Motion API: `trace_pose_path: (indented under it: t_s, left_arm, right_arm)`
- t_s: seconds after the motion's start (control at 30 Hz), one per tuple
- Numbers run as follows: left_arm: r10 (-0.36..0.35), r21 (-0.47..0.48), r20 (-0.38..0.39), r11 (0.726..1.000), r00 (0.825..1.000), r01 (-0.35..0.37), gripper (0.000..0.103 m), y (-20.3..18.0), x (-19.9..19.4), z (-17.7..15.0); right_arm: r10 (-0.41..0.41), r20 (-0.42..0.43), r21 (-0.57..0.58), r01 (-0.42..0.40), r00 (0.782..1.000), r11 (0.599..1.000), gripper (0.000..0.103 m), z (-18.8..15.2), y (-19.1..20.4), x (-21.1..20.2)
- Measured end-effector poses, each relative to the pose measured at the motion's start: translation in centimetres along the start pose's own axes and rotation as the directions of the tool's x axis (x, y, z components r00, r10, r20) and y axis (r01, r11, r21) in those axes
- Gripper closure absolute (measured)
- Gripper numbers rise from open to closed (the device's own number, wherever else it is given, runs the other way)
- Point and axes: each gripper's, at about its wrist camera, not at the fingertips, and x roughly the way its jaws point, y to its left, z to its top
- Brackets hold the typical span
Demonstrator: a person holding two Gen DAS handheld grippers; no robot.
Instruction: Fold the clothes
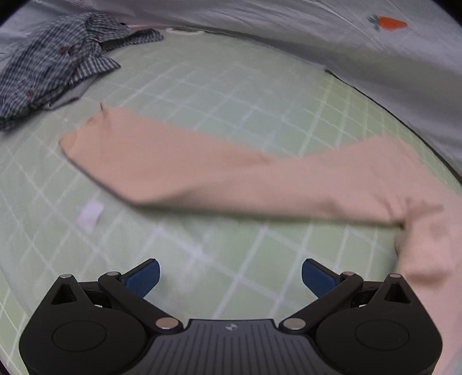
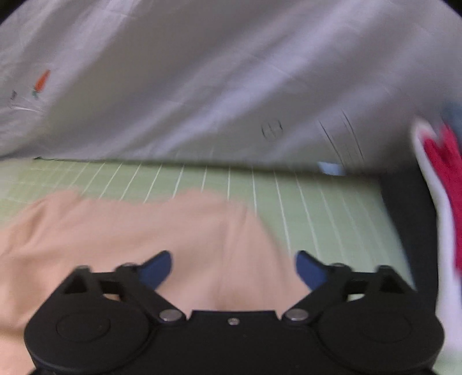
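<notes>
A peach-coloured garment [image 1: 231, 178] lies spread on the green grid mat [image 1: 202, 86], one long part stretching to the left and the rest bunched at the right edge. My left gripper [image 1: 230, 277] is open and empty, above bare mat just in front of the garment. In the right wrist view the same peach garment [image 2: 130, 230] lies under and ahead of my right gripper [image 2: 234, 269], which is open and empty, its blue pads [image 2: 157, 269] wide apart over the cloth.
A crumpled dark checked shirt [image 1: 57, 66] lies at the mat's far left. A white sheet with a carrot print [image 1: 391, 23] rises behind the mat [image 2: 317, 207]. A small white tag [image 1: 89, 216] lies on the mat. A red and white item [image 2: 444, 187] is at the right edge.
</notes>
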Motion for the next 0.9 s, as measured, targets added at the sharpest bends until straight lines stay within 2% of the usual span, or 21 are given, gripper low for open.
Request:
trace_pose_path:
  t_s: [0.2, 0.33, 0.4, 0.47, 0.53, 0.7, 0.77, 0.83, 0.9]
  left_arm:
    - [-0.085, 0.065, -0.010, 0.994, 0.996, 0.086, 0.000, -0.2, -1.6, -3.0]
    - [-0.126, 0.140, -0.001, 0.982, 0.992, 0.125, 0.000, -0.2, -3.0, -4.6]
    - [-0.140, 0.151, -0.003, 0.979, 0.990, 0.139, 0.000, 0.2, -3.5, -5.4]
    - [-0.147, 0.159, -0.005, 0.976, 0.989, 0.146, 0.000, 0.6, -3.9, -6.0]
    - [-0.153, 0.167, -0.007, 0.974, 0.988, 0.152, 0.000, 1.0, -4.2, -6.5]
    - [-0.168, 0.179, -0.010, 0.970, 0.986, 0.167, 0.000, 1.8, -5.1, -8.1]
    - [-0.170, 0.178, -0.013, 0.969, 0.985, 0.169, 0.000, 2.0, -5.3, -8.7]
    - [-0.166, 0.181, -0.011, 0.969, 0.986, 0.166, 0.000, 2.1, -5.6, -9.2]
    - [-0.161, 0.177, -0.002, 0.971, 0.987, 0.159, 0.000, 2.1, -6.0, -9.5]
  right_arm:
    - [0.004, -0.100, 0.149, 0.010, 0.995, 0.989, 0.000, -9.5, -1.2, -6.4]
    - [0.040, -0.160, 0.220, -0.004, 0.986, 0.976, 0.001, -13.7, -1.4, -9.1]
    - [0.053, -0.183, 0.226, -0.010, 0.982, 0.974, 0.009, -14.7, -0.8, -10.2]
    - [0.073, -0.192, 0.220, -0.030, 0.979, 0.975, 0.038, -15.4, 0.0, -11.1]
    - [0.105, -0.214, 0.212, -0.059, 0.971, 0.976, 0.057, -15.6, 0.8, -11.3]
    - [0.182, -0.230, 0.198, -0.137, 0.956, 0.971, 0.073, -16.6, 2.4, -11.5]
    - [0.212, -0.229, 0.195, -0.168, 0.950, 0.966, 0.092, -16.9, 2.7, -11.7]
    - [0.238, -0.217, 0.188, -0.199, 0.947, 0.962, 0.097, -16.6, 2.9, -12.0]
    - [0.280, -0.147, 0.166, -0.255, 0.949, 0.953, 0.098, -15.3, 3.2, -13.7]
